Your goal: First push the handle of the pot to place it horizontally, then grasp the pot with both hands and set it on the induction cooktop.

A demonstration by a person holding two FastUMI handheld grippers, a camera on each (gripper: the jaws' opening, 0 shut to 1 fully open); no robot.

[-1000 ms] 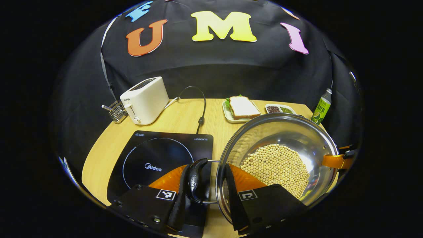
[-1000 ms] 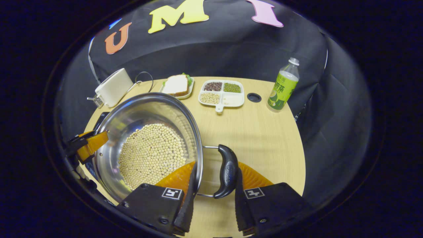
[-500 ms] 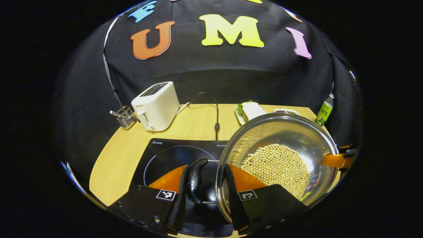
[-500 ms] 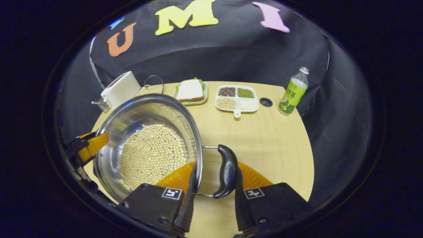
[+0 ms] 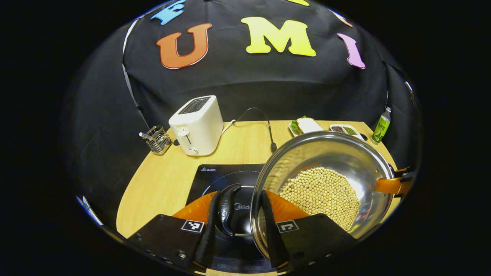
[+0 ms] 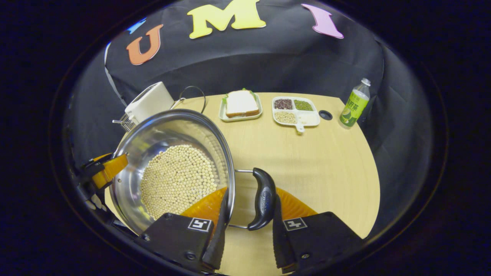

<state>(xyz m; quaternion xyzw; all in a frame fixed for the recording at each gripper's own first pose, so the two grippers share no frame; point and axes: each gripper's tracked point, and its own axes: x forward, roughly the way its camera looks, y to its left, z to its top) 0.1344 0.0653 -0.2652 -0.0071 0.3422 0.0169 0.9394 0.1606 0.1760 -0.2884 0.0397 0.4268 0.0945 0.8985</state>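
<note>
A steel pot (image 5: 326,153) with soybeans (image 5: 320,191) on its bottom hangs above the table between both grippers. My left gripper (image 5: 239,199) is shut on the pot's black left handle (image 5: 227,209), one finger outside the handle and one inside the rim. Beneath that handle lies the black induction cooktop (image 5: 215,176), and the pot overlaps its right part. My right gripper (image 6: 250,199) is shut on the other black handle (image 6: 264,199) in the same way. Each gripper also appears across the pot (image 6: 165,130) in the other's view: the left gripper (image 6: 103,170) and the right gripper (image 5: 391,185).
A white toaster (image 5: 197,124) and a wire rack (image 5: 156,138) stand at the back left, and a black cable (image 5: 264,122) runs to the cooktop. At the back of the wooden table (image 6: 314,172) are a sandwich plate (image 6: 241,105), a divided dish (image 6: 295,111) and a green bottle (image 6: 355,103).
Both grippers have carried the pot to the left and a little higher. The cooktop has slid from left of the pot to under its left handle and side.
</note>
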